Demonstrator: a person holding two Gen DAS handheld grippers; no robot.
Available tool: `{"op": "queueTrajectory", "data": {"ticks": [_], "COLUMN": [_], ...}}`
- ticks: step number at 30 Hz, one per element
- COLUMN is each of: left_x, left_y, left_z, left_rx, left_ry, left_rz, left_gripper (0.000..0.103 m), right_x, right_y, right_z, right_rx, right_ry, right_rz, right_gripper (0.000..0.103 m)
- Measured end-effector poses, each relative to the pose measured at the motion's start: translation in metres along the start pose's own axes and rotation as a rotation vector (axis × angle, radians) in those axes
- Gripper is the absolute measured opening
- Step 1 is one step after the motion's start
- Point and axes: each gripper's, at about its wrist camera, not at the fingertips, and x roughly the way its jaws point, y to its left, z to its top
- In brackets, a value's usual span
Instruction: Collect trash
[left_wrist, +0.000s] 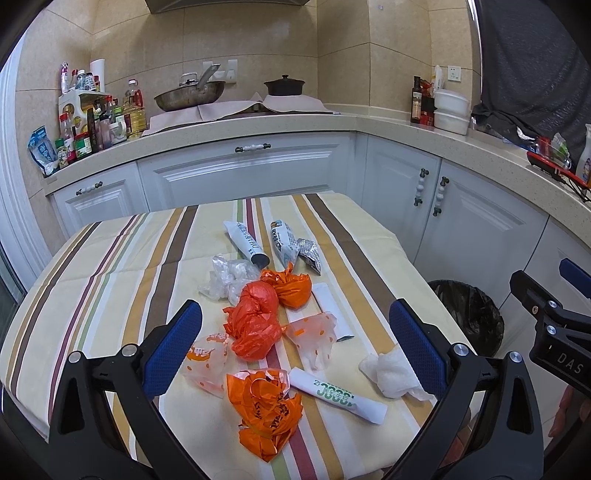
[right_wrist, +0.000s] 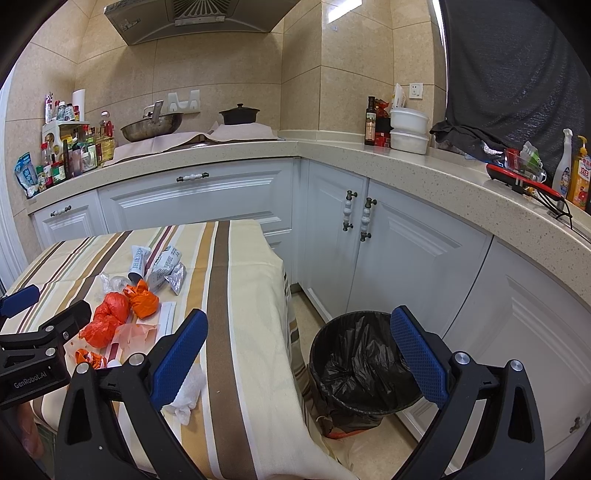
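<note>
Trash lies on a striped tablecloth (left_wrist: 110, 266): orange plastic bags (left_wrist: 255, 321), a clear bag (left_wrist: 229, 277), a rolled white paper (left_wrist: 338, 395), a crumpled white tissue (left_wrist: 391, 373), a white tube (left_wrist: 245, 242) and snack wrappers (left_wrist: 284, 240). My left gripper (left_wrist: 295, 343) is open and empty, hovering over the pile's near side. My right gripper (right_wrist: 299, 354) is open and empty, above the table's right edge and a black-lined trash bin (right_wrist: 365, 369) on the floor. The bin also shows in the left wrist view (left_wrist: 469, 314).
White cabinets (right_wrist: 406, 258) and an L-shaped counter (right_wrist: 332, 155) surround the table. On the counter stand a wok (left_wrist: 190, 96), a dark pot (left_wrist: 284, 85), bottles (left_wrist: 92, 125) and white containers (right_wrist: 408, 129). A narrow floor strip runs between table and cabinets.
</note>
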Motion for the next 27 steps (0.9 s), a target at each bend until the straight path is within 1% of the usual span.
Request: {"op": "queueTrajectory", "data": {"ticks": [2, 3, 6, 16, 19, 22, 25, 26, 27], "left_x": [0.0, 0.0, 0.0, 0.003, 0.01, 0.012, 0.01, 0.009, 0.009], "left_y": [0.001, -0.002, -0.002, -0.001, -0.004, 0.005, 0.014, 0.018, 0.021], "left_z": [-0.003, 0.004, 0.004, 0.0, -0.004, -0.011, -0.014, -0.015, -0.017], "left_rx": [0.0, -0.002, 0.0, -0.002, 0.007, -0.005, -0.004, -0.005, -0.006], "left_ry": [0.001, 0.001, 0.001, 0.012, 0.034, 0.046, 0.051, 0.054, 0.057], "left_rz": [0.001, 0.001, 0.001, -0.001, 0.004, 0.015, 0.029, 0.032, 0.037], "left_gripper": [0.099, 0.099, 0.099, 0.099, 0.099, 0.099, 0.099, 0.097, 0.091], "right_x": [0.0, 0.0, 0.0, 0.002, 0.003, 0.007, 0.012, 0.013, 0.014], "right_y": [0.0, 0.0, 0.0, 0.0, 0.003, 0.008, 0.013, 0.018, 0.024], "right_z": [0.0, 0.0, 0.0, 0.0, -0.001, -0.01, -0.012, -0.015, -0.017], "right_rx": [0.001, 0.001, 0.0, 0.002, 0.003, -0.006, -0.007, -0.007, -0.01], "right_ry": [0.001, 0.001, 0.001, 0.008, 0.027, 0.036, 0.045, 0.049, 0.052], "right_rz": [0.0, 0.0, 0.0, 0.007, 0.032, 0.051, 0.088, 0.102, 0.114], "right_gripper": [0.096, 0.097, 0.096, 0.096, 0.096, 0.096, 0.096, 0.096, 0.096]}}
